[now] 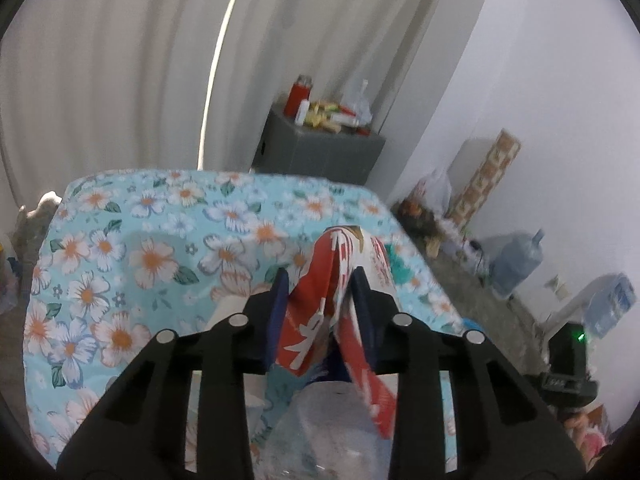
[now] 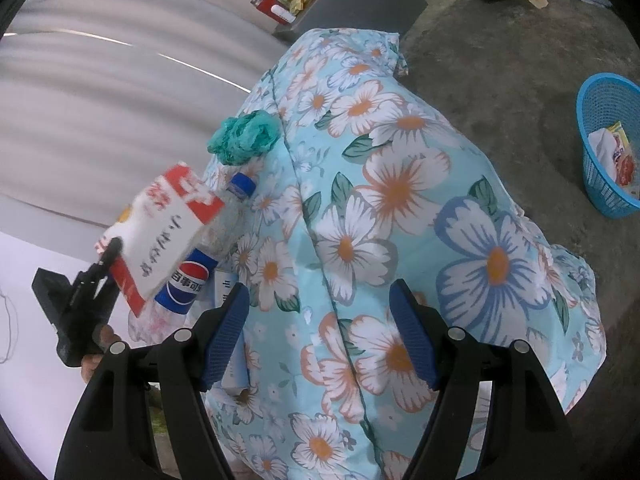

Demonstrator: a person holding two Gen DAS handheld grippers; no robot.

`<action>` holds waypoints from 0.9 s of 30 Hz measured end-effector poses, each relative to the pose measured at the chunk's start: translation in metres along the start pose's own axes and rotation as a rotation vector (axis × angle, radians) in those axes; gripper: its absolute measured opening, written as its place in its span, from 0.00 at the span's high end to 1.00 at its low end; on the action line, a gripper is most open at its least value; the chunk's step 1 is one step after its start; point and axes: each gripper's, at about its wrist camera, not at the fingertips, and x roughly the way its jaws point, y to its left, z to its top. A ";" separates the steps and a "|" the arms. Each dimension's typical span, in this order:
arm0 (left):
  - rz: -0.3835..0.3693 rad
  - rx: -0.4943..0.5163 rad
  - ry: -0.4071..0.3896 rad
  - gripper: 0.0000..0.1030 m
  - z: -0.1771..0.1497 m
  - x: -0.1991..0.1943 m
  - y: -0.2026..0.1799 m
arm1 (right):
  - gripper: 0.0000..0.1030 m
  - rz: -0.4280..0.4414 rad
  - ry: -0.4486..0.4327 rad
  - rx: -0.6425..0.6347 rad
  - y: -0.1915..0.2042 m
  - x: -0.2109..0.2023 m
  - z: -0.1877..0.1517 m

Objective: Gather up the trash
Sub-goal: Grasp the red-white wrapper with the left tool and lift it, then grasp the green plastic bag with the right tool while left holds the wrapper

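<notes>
My left gripper (image 1: 320, 280) is shut on a red and white snack wrapper (image 1: 340, 300) and holds it above the floral tablecloth (image 1: 140, 240). The same wrapper (image 2: 168, 224) shows in the right wrist view, held up by the left gripper (image 2: 108, 254). A clear Pepsi bottle (image 2: 208, 248) with a blue cap lies on the cloth beside it; it also shows below the fingers in the left wrist view (image 1: 328, 428). A crumpled teal bag (image 2: 244, 136) lies further along the cloth. My right gripper (image 2: 320, 324) is open and empty above the cloth (image 2: 400, 200).
A blue mesh basket (image 2: 600, 184) holding wrappers stands on the concrete floor at the right. A grey cabinet (image 1: 316, 152) with a red flask and clutter stands behind the table by the curtain. Water jugs (image 1: 516, 260) and boxes line the right wall.
</notes>
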 end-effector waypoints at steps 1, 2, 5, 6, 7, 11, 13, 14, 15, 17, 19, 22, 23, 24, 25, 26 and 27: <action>-0.005 -0.009 -0.020 0.77 0.002 -0.005 0.002 | 0.31 0.001 0.000 -0.002 0.000 0.000 0.000; -0.010 -0.016 -0.039 0.79 0.003 -0.010 0.004 | 0.31 0.001 -0.001 -0.003 0.001 0.000 -0.001; -0.013 -0.024 -0.086 0.82 0.007 -0.023 0.005 | 0.31 0.001 -0.001 -0.005 0.002 0.001 -0.001; -0.011 -0.021 -0.099 0.83 0.007 -0.026 0.005 | 0.31 0.002 -0.002 -0.006 0.002 0.001 -0.001; -0.006 -0.012 -0.118 0.83 0.007 -0.031 0.004 | 0.31 0.002 -0.002 -0.007 0.003 0.001 0.000; 0.073 0.036 -0.207 0.85 0.007 -0.051 -0.002 | 0.31 0.027 0.000 -0.018 0.010 0.005 0.006; 0.102 0.052 -0.244 0.86 0.007 -0.059 -0.003 | 0.31 0.061 0.001 -0.026 0.017 0.009 0.014; 0.115 0.057 -0.263 0.86 0.007 -0.064 -0.004 | 0.31 0.077 0.000 -0.031 0.020 0.011 0.017; 0.122 0.058 -0.272 0.86 0.007 -0.066 -0.004 | 0.31 0.106 0.004 -0.029 0.024 0.015 0.023; 0.139 0.063 -0.294 0.86 0.007 -0.072 -0.005 | 0.31 0.158 0.014 -0.009 0.029 0.024 0.037; 0.154 0.072 -0.311 0.87 0.006 -0.076 -0.006 | 0.32 0.220 0.025 0.023 0.032 0.037 0.056; 0.171 0.081 -0.331 0.87 0.005 -0.081 -0.004 | 0.37 0.265 0.045 0.077 0.036 0.061 0.083; 0.171 0.079 -0.331 0.87 0.005 -0.081 -0.004 | 0.38 0.268 0.055 0.100 0.035 0.071 0.092; 0.169 0.074 -0.330 0.87 0.004 -0.081 -0.002 | 0.39 0.267 0.064 0.123 0.035 0.079 0.099; 0.169 0.071 -0.328 0.87 0.004 -0.081 -0.002 | 0.40 0.265 0.071 0.136 0.035 0.086 0.106; 0.169 0.068 -0.326 0.87 0.003 -0.082 -0.001 | 0.40 0.264 0.080 0.152 0.034 0.097 0.115; 0.171 0.065 -0.326 0.87 0.003 -0.082 0.000 | 0.40 0.253 0.079 0.166 0.034 0.104 0.122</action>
